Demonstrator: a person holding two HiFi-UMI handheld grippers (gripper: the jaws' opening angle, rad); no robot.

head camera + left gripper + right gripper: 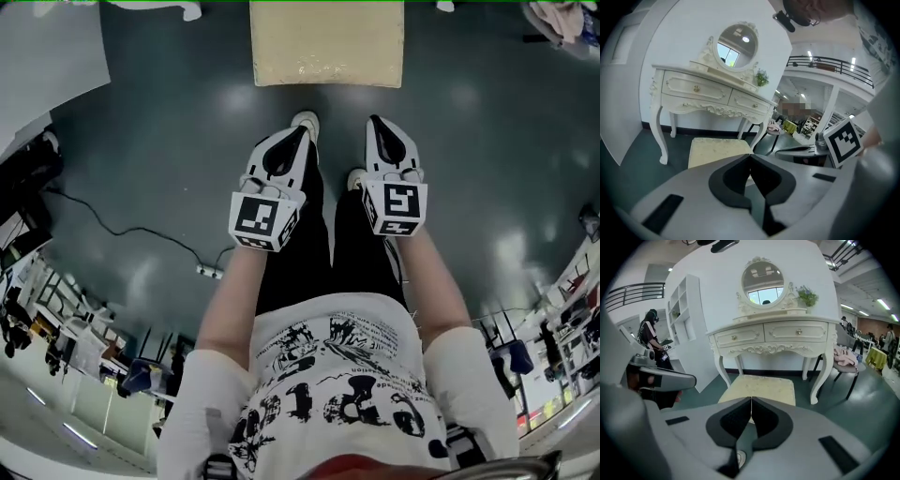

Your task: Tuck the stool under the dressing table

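Stool [326, 42] stands on floor just before the bench [773, 333], ahead of both tongs, untouched. Left tongs [298, 136] and right tongs [378, 127]: tips together, empty.

The floor [141, 169] is dark teal and glossy, with soft pools of reflected light; a black cable [131, 228] snakes across its left part to a power strip [210, 272]; a plain white wall [708, 282] stands at the far side, with a dark skirting [773, 371] along its foot; white open shelves [686, 310] stand at its left end; to the right a chair [848, 369] carries pink cloth; further right, an upper level with a dark railing [834, 63] rests on a white column [829, 108]; strip lights [883, 304] run along the ceiling.
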